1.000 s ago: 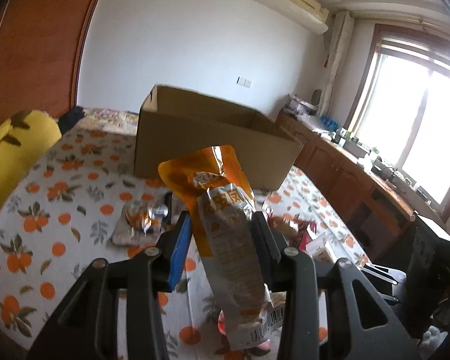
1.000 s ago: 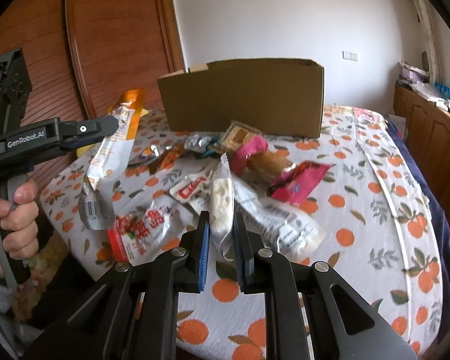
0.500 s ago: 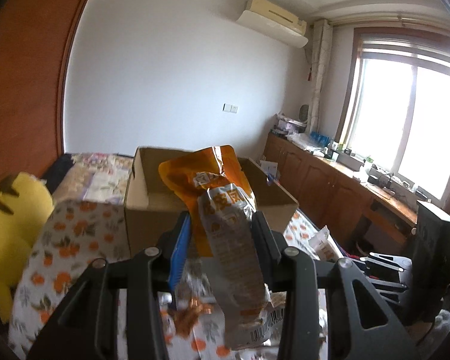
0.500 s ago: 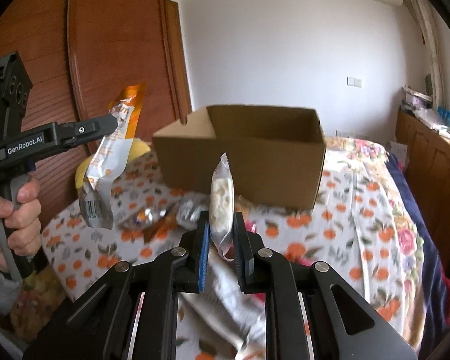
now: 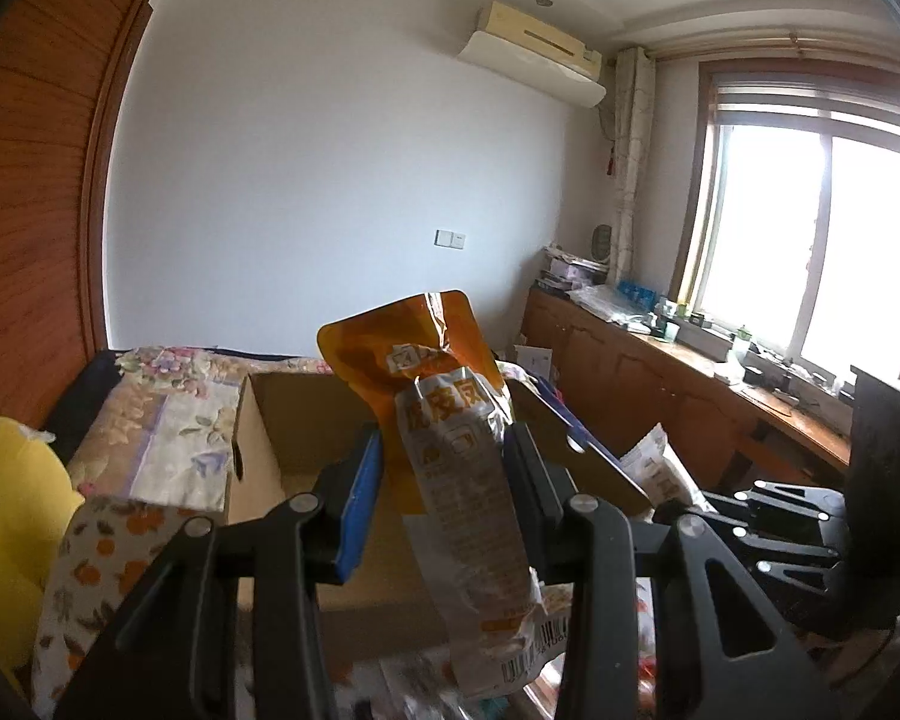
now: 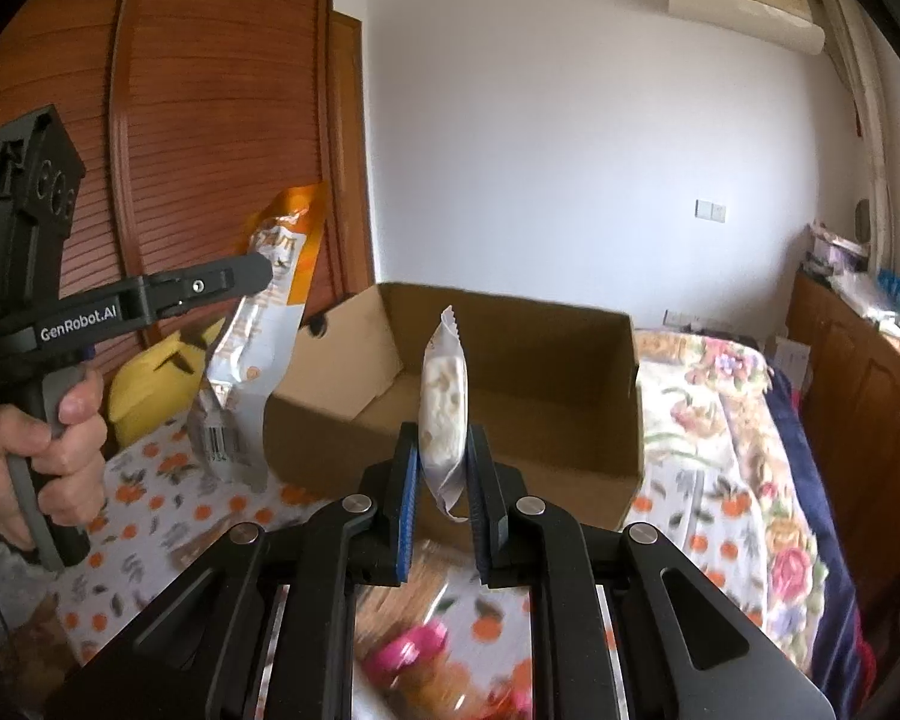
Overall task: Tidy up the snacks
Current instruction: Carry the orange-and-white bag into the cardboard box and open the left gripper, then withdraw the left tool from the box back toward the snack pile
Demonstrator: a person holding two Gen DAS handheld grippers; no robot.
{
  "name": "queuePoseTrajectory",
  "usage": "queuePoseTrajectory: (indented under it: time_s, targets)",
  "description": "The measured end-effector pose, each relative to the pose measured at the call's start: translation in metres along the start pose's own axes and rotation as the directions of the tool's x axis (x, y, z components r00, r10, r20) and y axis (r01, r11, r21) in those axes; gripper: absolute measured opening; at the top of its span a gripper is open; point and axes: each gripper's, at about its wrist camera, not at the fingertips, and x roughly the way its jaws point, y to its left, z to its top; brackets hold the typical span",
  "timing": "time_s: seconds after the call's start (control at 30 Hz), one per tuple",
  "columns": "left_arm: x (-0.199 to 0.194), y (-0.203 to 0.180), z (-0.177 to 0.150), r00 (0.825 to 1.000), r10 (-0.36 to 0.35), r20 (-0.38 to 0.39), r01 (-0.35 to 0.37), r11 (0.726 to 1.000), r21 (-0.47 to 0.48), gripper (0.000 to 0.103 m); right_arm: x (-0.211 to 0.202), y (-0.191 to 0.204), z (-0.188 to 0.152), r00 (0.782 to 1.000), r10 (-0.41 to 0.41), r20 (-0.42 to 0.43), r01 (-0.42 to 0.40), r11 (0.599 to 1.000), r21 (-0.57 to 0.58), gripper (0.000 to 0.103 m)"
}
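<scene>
My left gripper is shut on an orange and silver snack pouch and holds it up in front of the open cardboard box. The same pouch and left gripper show at the left of the right wrist view, beside the box's near left corner. My right gripper is shut on a small white snack packet, upright, just before the box and level with its near wall. The box looks empty inside.
The box stands on a bed with an orange-print cover. Loose snacks, blurred, lie below the grippers, one of them pink. A yellow plush toy lies left of the box. Wooden cabinets run along the right wall.
Both grippers have risen from the snack pile and moved forward toward the box, each carrying its packet. The box now fills more of both views and its inside shows.
</scene>
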Motion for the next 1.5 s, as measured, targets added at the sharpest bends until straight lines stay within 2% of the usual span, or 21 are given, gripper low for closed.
queuePoseTrajectory:
  time_s: [0.37, 0.7, 0.8, 0.9, 1.07, 1.27, 1.5]
  targets:
    - [0.048, 0.034, 0.012, 0.999, 0.05, -0.017, -0.05, 0.999, -0.017, 0.04, 0.065, -0.025, 0.022, 1.0, -0.013, -0.021, 0.014, 1.0, 0.004, 0.013]
    - [0.077, 0.04, -0.001, 0.986, 0.118, -0.118, -0.12, 0.993, -0.004, 0.042, 0.109, -0.031, 0.011, 0.993, -0.018, -0.114, 0.023, 0.999, 0.037, 0.013]
    - [0.08, 0.037, -0.005, 0.98, 0.144, -0.139, -0.144, 0.99, 0.009, 0.049, 0.113, -0.028, 0.008, 0.992, -0.017, -0.126, 0.022, 0.999, 0.042, 0.016]
    - [0.08, 0.033, -0.006, 0.977, 0.155, -0.149, -0.152, 0.988, 0.031, 0.053, 0.111, -0.025, 0.007, 0.991, -0.02, -0.135, 0.024, 0.999, 0.033, 0.028]
    - [0.067, 0.025, -0.008, 0.976, 0.15, -0.158, -0.144, 0.988, 0.049, 0.054, 0.097, -0.024, 0.009, 0.992, -0.003, -0.123, 0.008, 0.999, 0.039, 0.028]
    - [0.03, 0.003, -0.013, 0.977, 0.138, -0.16, -0.126, 0.988, 0.086, 0.054, 0.051, -0.022, 0.005, 0.993, 0.021, -0.114, -0.014, 0.998, 0.066, 0.029]
    - [-0.013, -0.018, -0.029, 0.976, 0.127, -0.178, -0.107, 0.987, 0.116, 0.054, -0.001, -0.014, -0.021, 0.988, 0.024, -0.154, -0.011, 0.996, 0.085, 0.03]
